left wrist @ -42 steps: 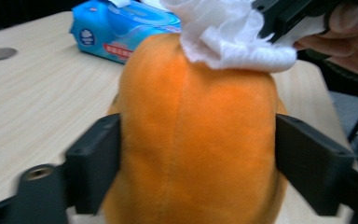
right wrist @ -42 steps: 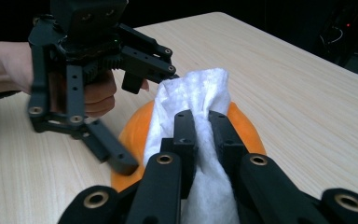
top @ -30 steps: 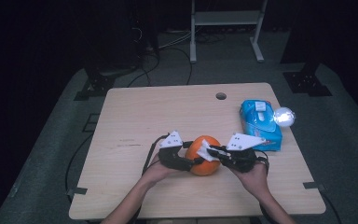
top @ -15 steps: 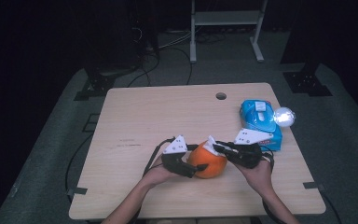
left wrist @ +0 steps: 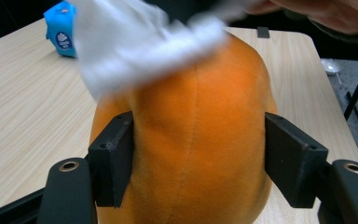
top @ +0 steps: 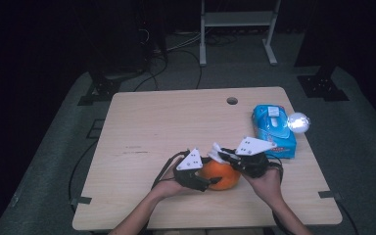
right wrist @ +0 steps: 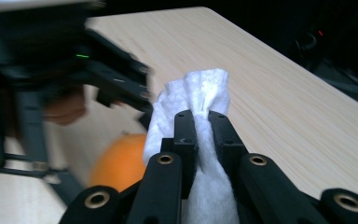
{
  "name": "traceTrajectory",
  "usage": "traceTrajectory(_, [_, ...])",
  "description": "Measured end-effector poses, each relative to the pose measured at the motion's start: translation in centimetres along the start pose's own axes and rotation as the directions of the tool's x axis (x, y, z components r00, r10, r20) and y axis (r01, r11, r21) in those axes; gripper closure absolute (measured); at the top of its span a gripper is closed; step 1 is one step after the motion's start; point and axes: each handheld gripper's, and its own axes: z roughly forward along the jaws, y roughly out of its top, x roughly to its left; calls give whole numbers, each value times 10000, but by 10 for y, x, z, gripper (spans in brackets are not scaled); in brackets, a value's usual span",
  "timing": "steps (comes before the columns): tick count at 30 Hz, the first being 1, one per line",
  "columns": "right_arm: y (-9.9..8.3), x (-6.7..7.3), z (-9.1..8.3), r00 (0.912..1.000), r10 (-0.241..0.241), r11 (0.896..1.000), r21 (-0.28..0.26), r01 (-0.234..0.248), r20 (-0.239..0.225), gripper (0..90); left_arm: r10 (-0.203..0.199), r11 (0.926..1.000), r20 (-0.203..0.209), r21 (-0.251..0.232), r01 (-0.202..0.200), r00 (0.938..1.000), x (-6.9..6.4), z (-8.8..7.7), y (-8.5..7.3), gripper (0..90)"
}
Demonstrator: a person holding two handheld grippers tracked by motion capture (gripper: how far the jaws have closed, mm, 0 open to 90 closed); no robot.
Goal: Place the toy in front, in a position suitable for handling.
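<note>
My left tool [top: 203, 176], jaws just closing, clamps 1 orange plush fruit [top: 221, 175] on the desk [top: 176, 122]. My right tool [top: 225, 154] pinches 1 white wipe [right wrist: 200, 93]; 1 blue wipe pack [top: 273, 125] lies near.

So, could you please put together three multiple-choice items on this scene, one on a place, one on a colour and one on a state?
1. Where does the blue wipes pack lie on the table in the high view?
A. near its right edge
B. near its left edge
C. at its middle

2. What colour is the plush fruit between the left gripper's fingers?
A. green
B. orange
C. purple

3. What is the state of the right gripper?
A. open, with nothing in it
B. shut on a white cloth
C. shut on the wipes pack

Answers:
1. A, since the high view shows the pack by the right edge, beside a small bright ball.
2. B, since the left gripper view shows orange plush between the fingers.
3. B, since the right gripper view shows the white cloth pinched between its fingers.
</note>
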Motion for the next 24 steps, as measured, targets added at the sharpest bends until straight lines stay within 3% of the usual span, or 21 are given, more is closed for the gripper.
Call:
traceTrajectory(2, [-7, -12, -4, 9988, 483, 9988, 38, -483, 56, 820, -8, 10000, 25, -17, 8, 10000, 1, 0, -1, 304])
traceTrajectory(4, [-13, -18, -6, 9948, 992, 9950, -89, -994, -243, 820, 90, 9999, 57, -126, -89, 9999, -2, 2, -1, 293])
traceTrajectory(5, [-15, -19, -6, 9933, 1094, 9939, -103, -1099, -365, 820, 335, 9994, 94, -114, -334, 9994, -5, 3, -1, 289])
traceTrajectory(7, [-15, -16, -4, 9928, 1079, 9941, -31, -1082, -524, 819, 626, 9980, 90, -46, -626, 9980, -8, 4, -1, 284])
traceTrajectory(10, [-12, -15, -2, 9937, 968, 9953, 47, -967, -567, 818, 730, 9973, 126, -4, -730, 9973, -7, 3, -1, 285])
traceTrajectory(13, [-13, -19, 0, 9882, 1331, 9911, 58, -1330, -761, 817, 843, 9964, 176, -26, -842, 9963, -9, 4, -2, 285])
traceTrajectory(17, [-12, -20, 5, 9884, 1353, 9907, 227, -1341, -696, 818, 1574, 9873, 233, 159, -1578, 9873, -16, 7, -1, 296])
traceTrajectory(20, [-13, -19, 6, 9909, 1221, 9923, 296, -1205, -569, 818, 1072, 9942, 97, 107, -1073, 9942, -13, 6, 0, 298])
traceTrajectory(24, [-17, -25, 2, 9863, 1526, 9882, 206, -1516, -631, 817, 647, 9979, 154, 41, -647, 9978, -6, 3, -2, 301])
